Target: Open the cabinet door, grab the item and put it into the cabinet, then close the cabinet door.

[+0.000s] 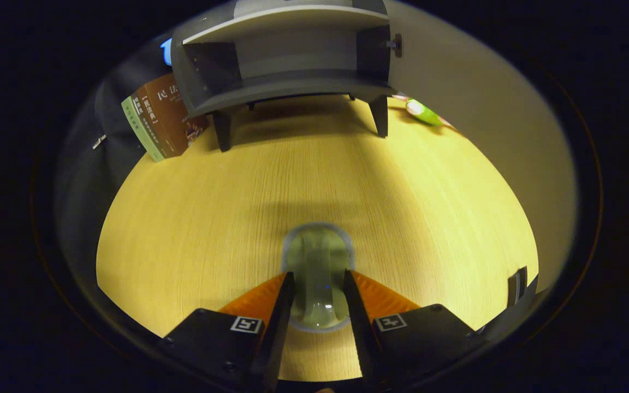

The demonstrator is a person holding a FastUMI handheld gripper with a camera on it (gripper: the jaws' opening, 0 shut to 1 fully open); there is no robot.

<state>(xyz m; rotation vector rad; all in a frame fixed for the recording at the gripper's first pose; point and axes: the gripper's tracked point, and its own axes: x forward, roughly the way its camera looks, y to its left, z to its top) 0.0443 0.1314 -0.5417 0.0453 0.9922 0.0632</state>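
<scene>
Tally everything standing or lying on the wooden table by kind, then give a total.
Cabinet, door open: 1
Books leaning beside it: 2
Clear glass item between the tool's fingers: 1
Green object by the cabinet's other side: 1
Total: 5

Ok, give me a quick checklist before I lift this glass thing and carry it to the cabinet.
1. Cabinet door open: ok.
2. Cabinet lower shelf free for the item: ok, as far as visible.
3. Glass item between the fingers: ok.
4. Gripper firmly pressing on it: cannot tell.
5. Table path to the cabinet free: ok.
6. Books and green object off the path: ok.
</scene>
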